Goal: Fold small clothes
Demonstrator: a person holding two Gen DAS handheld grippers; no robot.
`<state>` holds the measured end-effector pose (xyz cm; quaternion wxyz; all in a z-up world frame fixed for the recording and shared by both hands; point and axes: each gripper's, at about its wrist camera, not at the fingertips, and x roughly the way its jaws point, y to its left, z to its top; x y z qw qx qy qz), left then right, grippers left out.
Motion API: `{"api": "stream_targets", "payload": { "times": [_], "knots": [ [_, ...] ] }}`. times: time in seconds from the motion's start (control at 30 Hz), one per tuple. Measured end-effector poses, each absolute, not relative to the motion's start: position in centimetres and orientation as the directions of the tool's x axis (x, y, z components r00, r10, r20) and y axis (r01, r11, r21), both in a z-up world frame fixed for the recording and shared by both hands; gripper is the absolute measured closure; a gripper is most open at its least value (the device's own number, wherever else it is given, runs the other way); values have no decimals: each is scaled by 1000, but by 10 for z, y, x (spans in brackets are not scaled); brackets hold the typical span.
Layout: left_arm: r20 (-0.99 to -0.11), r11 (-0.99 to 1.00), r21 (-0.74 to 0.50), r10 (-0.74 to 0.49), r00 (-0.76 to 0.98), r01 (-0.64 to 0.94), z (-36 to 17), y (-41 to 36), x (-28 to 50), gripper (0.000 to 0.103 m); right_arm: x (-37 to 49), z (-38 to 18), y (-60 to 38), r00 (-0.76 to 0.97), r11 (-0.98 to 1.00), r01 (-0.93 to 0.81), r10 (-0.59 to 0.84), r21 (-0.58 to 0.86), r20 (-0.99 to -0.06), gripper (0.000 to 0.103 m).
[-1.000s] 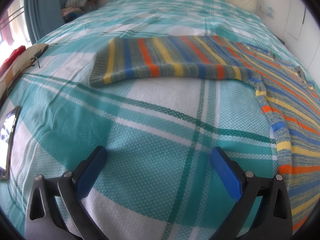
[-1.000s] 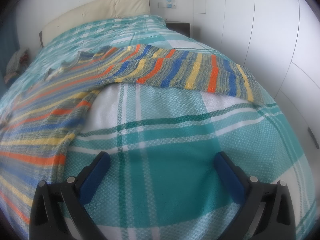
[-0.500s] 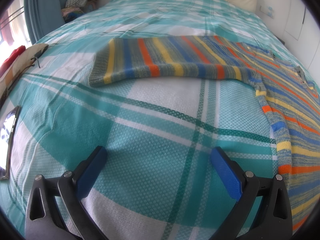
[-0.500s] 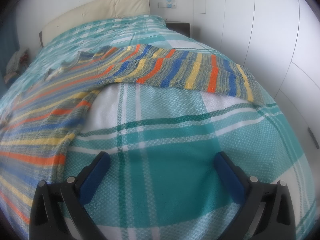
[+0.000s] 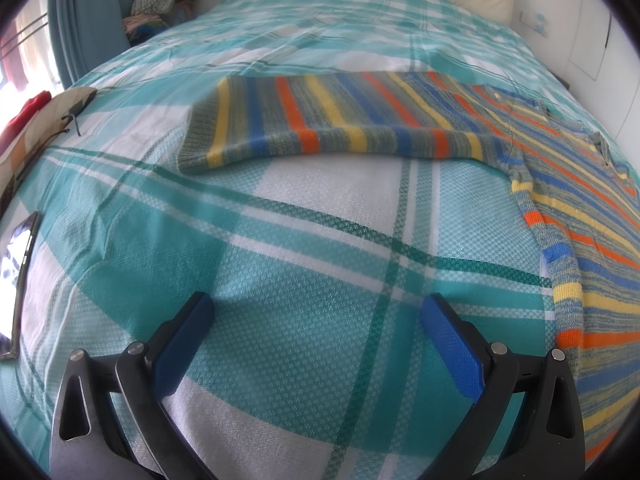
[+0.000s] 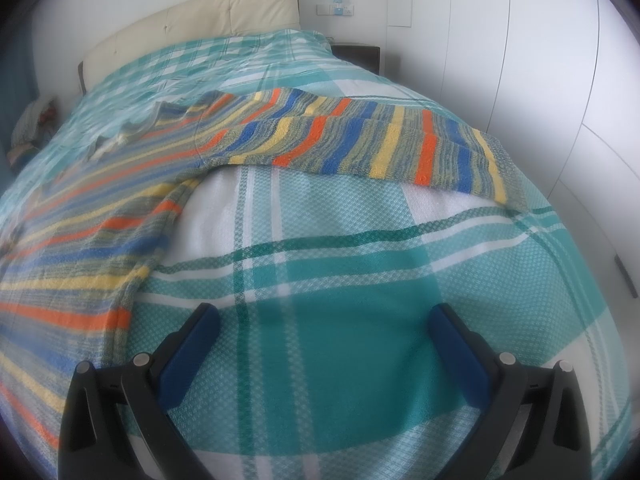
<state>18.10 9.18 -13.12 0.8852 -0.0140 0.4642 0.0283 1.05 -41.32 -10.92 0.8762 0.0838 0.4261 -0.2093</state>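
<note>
A striped knit sweater (image 5: pixel 580 208) in orange, blue, yellow and grey lies flat on the teal plaid bedspread (image 5: pixel 280 248). One sleeve (image 5: pixel 320 128) stretches left across the bed in the left wrist view. The other sleeve (image 6: pixel 380 148) stretches right in the right wrist view, with the sweater's body (image 6: pixel 80 248) at the left. My left gripper (image 5: pixel 316 308) hovers open over bare bedspread, short of the sleeve and left of the body. My right gripper (image 6: pixel 324 318) is open too, over bare bedspread (image 6: pixel 360 272) just right of the body's hem.
A phone (image 5: pixel 18 272) lies at the bed's left edge. A cushion with a red item (image 5: pixel 36 120) sits farther up that side. Piled clothes (image 5: pixel 160 4) are by the blue curtain. White wardrobe doors (image 6: pixel 540 80) run along the right. A cream headboard (image 6: pixel 200 28) closes the far end.
</note>
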Motion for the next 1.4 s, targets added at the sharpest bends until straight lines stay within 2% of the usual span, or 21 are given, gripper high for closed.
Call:
{"api": "stream_targets", "payload": {
  "times": [1.4],
  "knots": [
    [-823, 998, 1, 37, 567, -63, -131, 92, 181, 0, 11, -109, -413, 547, 898, 439, -297, -34, -783, 1]
  ]
}}
